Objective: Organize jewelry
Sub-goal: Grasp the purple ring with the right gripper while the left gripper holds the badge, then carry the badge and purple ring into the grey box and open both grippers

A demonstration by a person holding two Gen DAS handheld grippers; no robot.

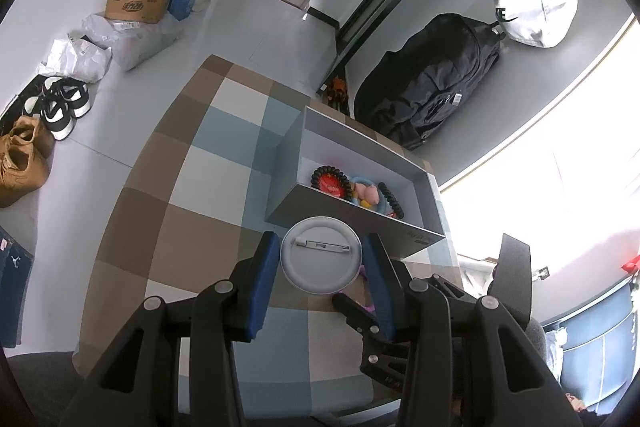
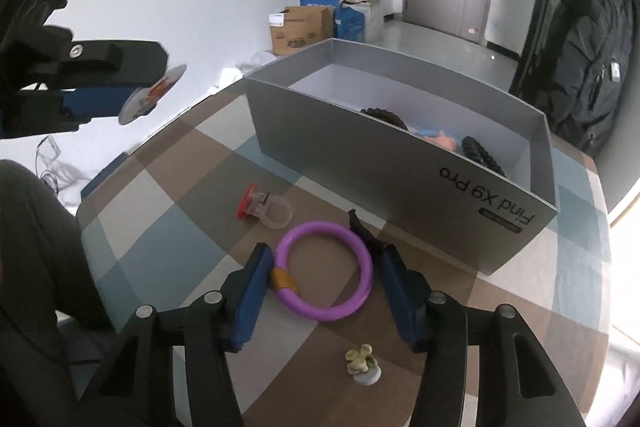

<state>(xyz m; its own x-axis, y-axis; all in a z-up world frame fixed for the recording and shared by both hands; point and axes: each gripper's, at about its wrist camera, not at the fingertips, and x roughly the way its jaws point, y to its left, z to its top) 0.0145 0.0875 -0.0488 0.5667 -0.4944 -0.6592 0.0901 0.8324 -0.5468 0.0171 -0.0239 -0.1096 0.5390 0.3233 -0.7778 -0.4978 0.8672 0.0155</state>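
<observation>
Between the left tongs' (image 1: 322, 259) blue pads sits a round badge (image 1: 321, 254), gripped at its edges, back up, pin bar running pad to pad, just before the grey box (image 1: 288, 163). Ahead of the right tongs (image 2: 326, 269), spread wide, a purple bangle (image 2: 326, 269) lies flat on the checked cloth (image 2: 168, 235) between the pads, gold band (image 2: 283, 279) near the left one.

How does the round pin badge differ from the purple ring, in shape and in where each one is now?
The pin badge is a solid flat disc with a pin across its back; the purple ring is an open hoop with a gold band. The badge is held in the air between the jaws of the left gripper, while the ring lies on the checked table, between the open jaws of the right gripper. Both are round and outside the grey box.
</observation>
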